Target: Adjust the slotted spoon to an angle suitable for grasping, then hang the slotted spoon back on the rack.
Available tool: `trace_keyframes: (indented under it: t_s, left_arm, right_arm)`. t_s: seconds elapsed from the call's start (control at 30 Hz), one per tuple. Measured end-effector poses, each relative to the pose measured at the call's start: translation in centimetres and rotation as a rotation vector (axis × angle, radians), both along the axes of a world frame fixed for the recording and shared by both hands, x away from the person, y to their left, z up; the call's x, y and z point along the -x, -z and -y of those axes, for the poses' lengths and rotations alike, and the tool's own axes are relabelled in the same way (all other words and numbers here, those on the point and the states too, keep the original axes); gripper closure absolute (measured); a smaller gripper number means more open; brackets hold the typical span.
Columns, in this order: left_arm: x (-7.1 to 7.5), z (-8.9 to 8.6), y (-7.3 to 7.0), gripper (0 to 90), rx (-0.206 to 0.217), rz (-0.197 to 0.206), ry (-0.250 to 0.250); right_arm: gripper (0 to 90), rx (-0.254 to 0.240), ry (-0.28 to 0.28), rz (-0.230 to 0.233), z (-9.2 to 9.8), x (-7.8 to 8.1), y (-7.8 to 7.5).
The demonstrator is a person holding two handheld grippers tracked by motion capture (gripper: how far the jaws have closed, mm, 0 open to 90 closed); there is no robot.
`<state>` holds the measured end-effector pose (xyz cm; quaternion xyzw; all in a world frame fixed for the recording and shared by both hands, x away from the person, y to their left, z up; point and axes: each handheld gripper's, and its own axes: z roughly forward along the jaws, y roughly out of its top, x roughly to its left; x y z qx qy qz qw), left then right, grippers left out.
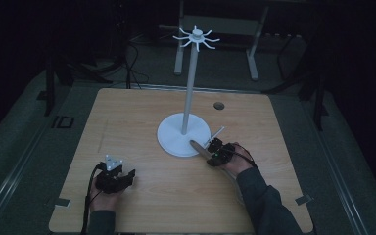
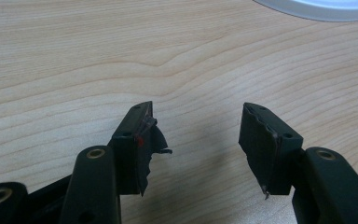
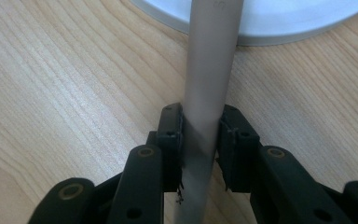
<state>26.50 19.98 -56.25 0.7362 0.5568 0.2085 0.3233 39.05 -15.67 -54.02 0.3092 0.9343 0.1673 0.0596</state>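
A long flat grey utensil handle (image 3: 209, 60) runs up between the jaws of my right gripper (image 3: 200, 111), and both pads press on its sides. Its far end reaches over the rim of the white round base (image 3: 284, 21) of a stand. From above, the right gripper (image 1: 208, 150) sits at the base's near right edge with the grey piece (image 1: 196, 146) pointing up-left onto the base (image 1: 174, 139). The stand's pole (image 1: 191, 88) rises to a crown of white hooks (image 1: 196, 37). My left gripper (image 2: 196, 114) is open over bare wood, at the table's near left (image 1: 129, 176).
A thin pale rod (image 1: 218, 132) pokes out beside the right gripper. The wooden table (image 1: 127, 117) has a small dark hole (image 1: 219, 105) at its far right. Dark floor, cables and a metal frame (image 1: 252, 54) lie beyond the far edge.
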Motion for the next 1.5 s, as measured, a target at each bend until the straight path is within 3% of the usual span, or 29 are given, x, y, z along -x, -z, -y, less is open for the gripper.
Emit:
trace_keyframes:
  t_s: [0.1,0.4,0.67,1.5]
  left_arm:
    - [-0.1,-0.1,0.0,45.4,-0.002,0.0,0.002]
    - [-0.1,0.0,0.0,45.4,-0.001,0.001,0.002]
    - [0.0,0.0,0.0,45.4,-0.002,0.001,0.001]
    - [0.0,0.1,0.0,45.4,-0.002,0.005,-0.001]
  right_arm:
    - [72.5,-0.011,-0.003,0.0,0.0,0.1,0.0]
    - [73.2,-0.059,-0.01,0.061,0.3,1.2,-1.3]
    - [73.4,-0.145,0.004,0.153,1.5,1.9,-3.3]
    - [73.7,-0.36,0.068,0.374,3.8,3.5,-6.6]
